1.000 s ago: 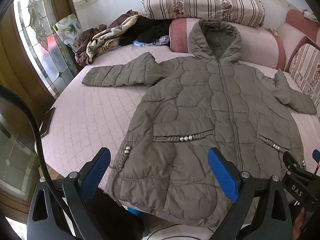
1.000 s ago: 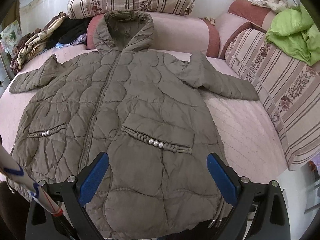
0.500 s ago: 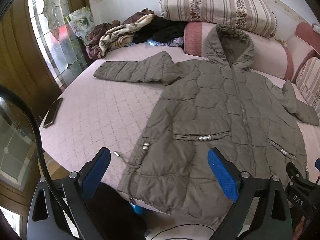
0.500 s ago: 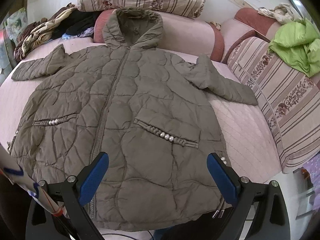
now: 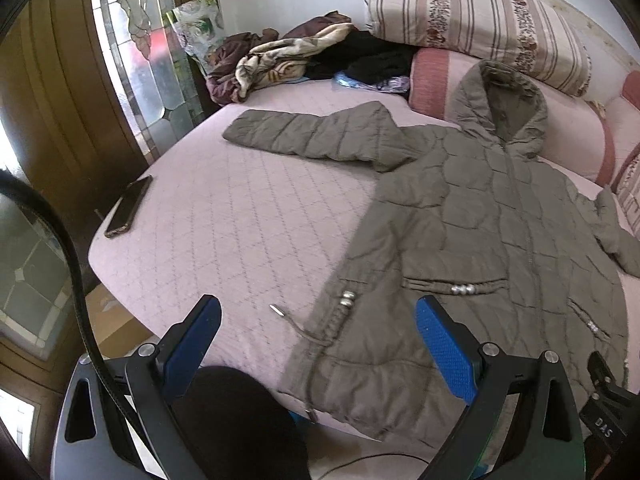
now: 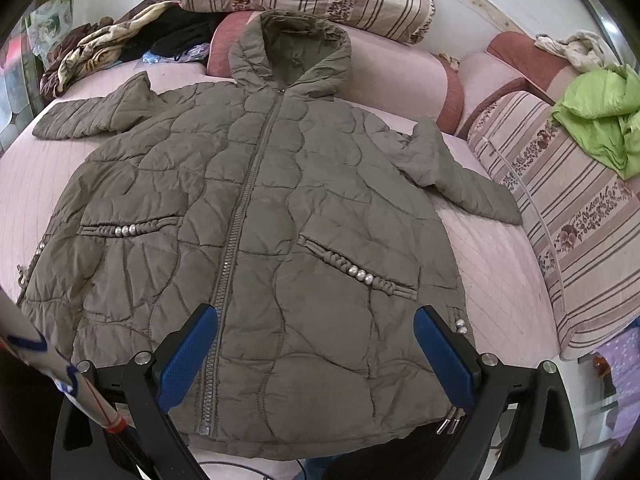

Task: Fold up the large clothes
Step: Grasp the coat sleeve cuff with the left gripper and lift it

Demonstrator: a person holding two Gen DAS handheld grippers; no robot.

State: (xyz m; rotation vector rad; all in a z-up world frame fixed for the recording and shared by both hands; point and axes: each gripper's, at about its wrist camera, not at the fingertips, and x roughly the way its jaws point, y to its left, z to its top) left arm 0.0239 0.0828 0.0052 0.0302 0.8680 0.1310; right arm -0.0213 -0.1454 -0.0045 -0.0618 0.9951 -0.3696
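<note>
An olive quilted hooded coat (image 6: 280, 208) lies flat, front up and zipped, on a pink quilted bed (image 5: 224, 216), both sleeves spread out. It also shows in the left wrist view (image 5: 480, 240), with its left sleeve (image 5: 304, 136) stretched toward the window. My left gripper (image 5: 318, 344) is open and empty above the coat's lower left hem and drawstring (image 5: 288, 320). My right gripper (image 6: 316, 356) is open and empty above the coat's lower front near the zipper (image 6: 240, 220).
A phone (image 5: 128, 206) lies at the bed's left edge. Piled clothes (image 5: 304, 56) and striped pillows (image 5: 472, 20) sit at the back. A striped cushion (image 6: 568, 208) with a green garment (image 6: 600, 116) lines the right side. A glass door (image 5: 136, 52) stands on the left.
My left gripper has swung left, from over the coat's hem toward its left edge and bare bed. My right gripper has drifted slightly right along the hem. Both stay open.
</note>
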